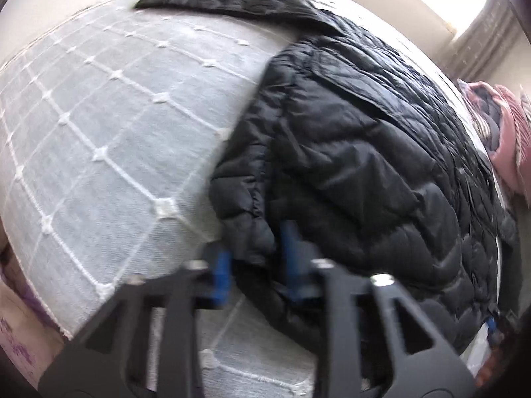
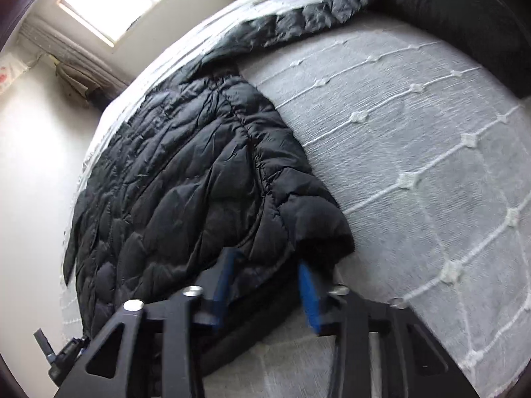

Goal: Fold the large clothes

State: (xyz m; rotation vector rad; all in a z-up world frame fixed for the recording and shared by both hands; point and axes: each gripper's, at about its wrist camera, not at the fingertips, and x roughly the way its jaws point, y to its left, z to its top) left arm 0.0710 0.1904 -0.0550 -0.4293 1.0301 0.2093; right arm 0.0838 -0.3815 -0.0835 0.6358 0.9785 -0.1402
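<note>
Black quilted puffer jacket (image 1: 348,152) spread flat on grey diamond-stitched bedspread (image 1: 116,116); left gripper (image 1: 255,258) and right gripper (image 2: 265,282), jaws narrowly parted around hem folds at six o'clock: pinch fully before lifting together toward twelve o'clock.

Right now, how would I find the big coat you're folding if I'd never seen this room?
Look at the bed with the pale grey cover crossed by white stitched diamonds. Spread across it lies the black puffy jacket, shiny and quilted in wavy rows. The pink and grey bundle near the bed's edge is pale and woolly; the jacket is the only black thing.
</note>
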